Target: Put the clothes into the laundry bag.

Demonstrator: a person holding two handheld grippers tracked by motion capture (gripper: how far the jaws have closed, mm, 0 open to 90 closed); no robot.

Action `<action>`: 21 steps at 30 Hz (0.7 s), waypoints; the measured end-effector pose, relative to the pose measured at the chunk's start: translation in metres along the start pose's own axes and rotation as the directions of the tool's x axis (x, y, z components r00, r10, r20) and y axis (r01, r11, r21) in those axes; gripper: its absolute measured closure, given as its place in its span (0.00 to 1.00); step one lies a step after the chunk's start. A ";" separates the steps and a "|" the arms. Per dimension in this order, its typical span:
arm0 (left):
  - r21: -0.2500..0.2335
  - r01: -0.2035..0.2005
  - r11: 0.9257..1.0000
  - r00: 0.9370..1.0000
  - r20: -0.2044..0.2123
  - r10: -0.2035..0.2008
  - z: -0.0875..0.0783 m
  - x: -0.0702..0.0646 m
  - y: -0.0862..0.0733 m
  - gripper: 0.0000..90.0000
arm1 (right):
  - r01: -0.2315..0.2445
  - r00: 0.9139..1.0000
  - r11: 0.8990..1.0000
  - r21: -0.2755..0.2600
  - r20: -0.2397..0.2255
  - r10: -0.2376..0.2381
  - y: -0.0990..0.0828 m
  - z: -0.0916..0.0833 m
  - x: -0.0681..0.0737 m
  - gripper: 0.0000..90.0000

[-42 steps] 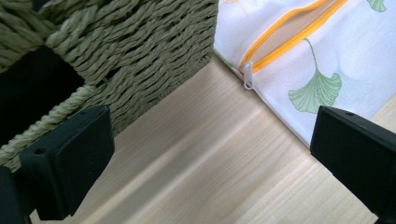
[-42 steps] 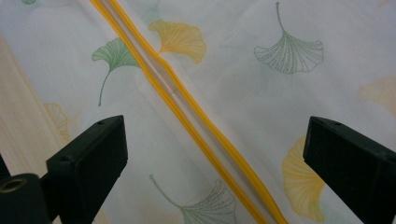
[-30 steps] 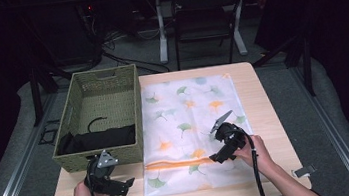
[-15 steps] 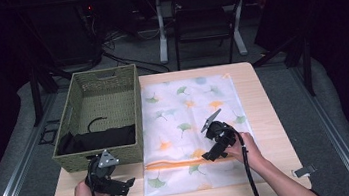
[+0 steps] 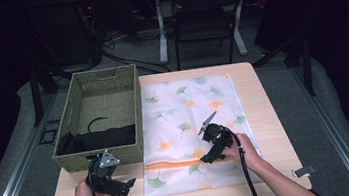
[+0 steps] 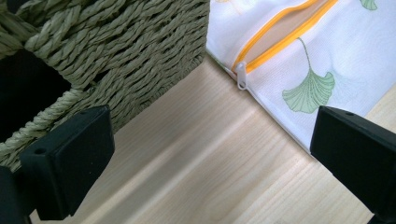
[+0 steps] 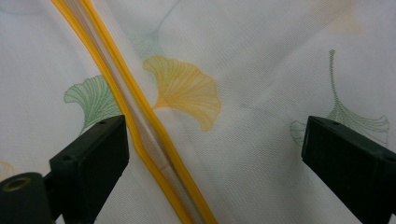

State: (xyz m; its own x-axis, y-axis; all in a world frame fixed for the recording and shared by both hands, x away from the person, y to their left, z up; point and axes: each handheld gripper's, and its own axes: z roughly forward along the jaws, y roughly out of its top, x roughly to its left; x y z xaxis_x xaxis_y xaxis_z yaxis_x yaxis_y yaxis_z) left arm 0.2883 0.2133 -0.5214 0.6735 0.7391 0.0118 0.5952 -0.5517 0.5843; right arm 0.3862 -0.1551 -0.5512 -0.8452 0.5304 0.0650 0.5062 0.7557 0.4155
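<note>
Dark floor and black chair legs are showing behind a pale wooden table [image 5: 258,98], where a white mesh laundry bag [image 5: 188,106] printed with green and orange ginkgo leaves is lying flat beside a woven green basket [image 5: 133,108]. Some black cloth [image 5: 97,137] is sitting inside the basket at its near end. An orange zipper [image 5: 170,164] is running across the bag near its front edge.

The right gripper [image 5: 209,155] is hovering over the bag with its jaws spread wide. In the right gripper view [image 7: 215,154] the zipper [image 7: 140,126] is passing just inside one jaw, and an orange leaf print is lying between the two jaws.

The left gripper [image 5: 127,185] is resting low over bare table at the basket's near corner, jaws also gaping. In the left gripper view [image 6: 210,158] its jaws are framing bare wood, with the basket wall [image 6: 121,56] behind one jaw and the bag's corner [image 6: 327,60] behind the other. The small white zipper pull [image 6: 241,76] is lying at the bag's edge, ahead of the jaws and apart from them.
</note>
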 end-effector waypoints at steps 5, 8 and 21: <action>0.010 0.001 1.000 1.000 0.003 -0.001 0.001 0.000 -0.001 0.00 | 0.009 1.000 1.000 0.023 0.000 -0.009 0.000 0.004 0.002 0.10; 0.006 -0.002 1.000 1.000 0.001 0.002 0.001 0.000 -0.001 0.00 | 0.001 1.000 1.000 0.028 0.012 -0.001 -0.001 0.004 0.001 0.12; 0.015 -0.009 1.000 1.000 0.002 0.009 0.002 0.000 -0.001 0.00 | -0.013 0.999 0.999 0.051 0.051 0.010 -0.003 0.006 -0.001 0.20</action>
State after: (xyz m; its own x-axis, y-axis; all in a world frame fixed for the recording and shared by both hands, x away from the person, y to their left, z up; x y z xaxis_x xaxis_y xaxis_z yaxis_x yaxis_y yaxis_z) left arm 0.2882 0.2130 -0.5234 0.6797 0.7333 0.0156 0.5957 -0.5643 0.5716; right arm 0.3862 -0.1552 -0.5582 -0.8303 0.5569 0.0229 0.5251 0.7677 0.3674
